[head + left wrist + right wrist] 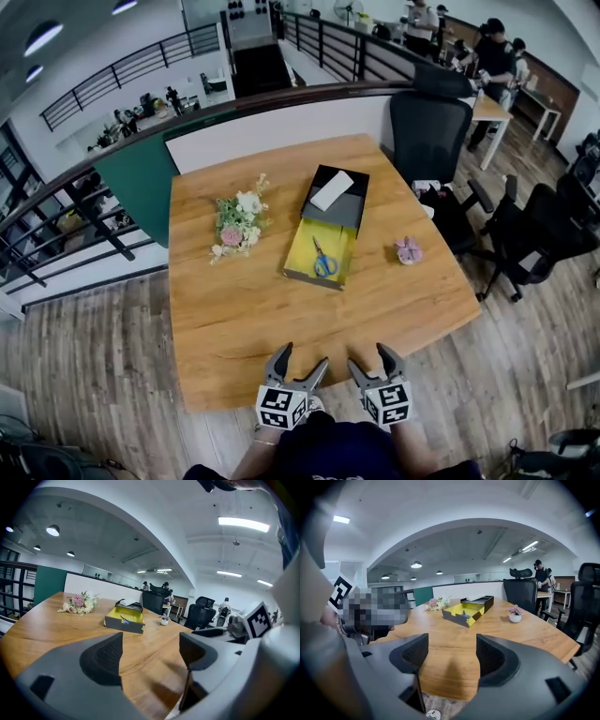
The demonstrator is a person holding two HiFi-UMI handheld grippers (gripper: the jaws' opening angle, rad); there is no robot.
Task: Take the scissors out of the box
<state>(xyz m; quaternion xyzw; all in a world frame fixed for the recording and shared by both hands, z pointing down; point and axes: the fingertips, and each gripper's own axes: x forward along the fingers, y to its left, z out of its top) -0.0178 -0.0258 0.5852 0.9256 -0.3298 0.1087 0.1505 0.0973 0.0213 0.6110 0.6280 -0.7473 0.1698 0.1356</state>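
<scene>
Blue-handled scissors lie in the yellow-lined tray of an open black box at the middle of the wooden table. The box's black lid half, with a white packet on it, lies just beyond the tray. My left gripper and right gripper hover side by side over the table's near edge, both open and empty. The box shows far ahead in the left gripper view, past my left gripper. In the right gripper view the box and scissors lie beyond my right gripper.
A flower bouquet lies left of the box. A small potted plant stands to its right. Black office chairs stand around the table's far right side. People stand at desks in the background. A railing runs along the left.
</scene>
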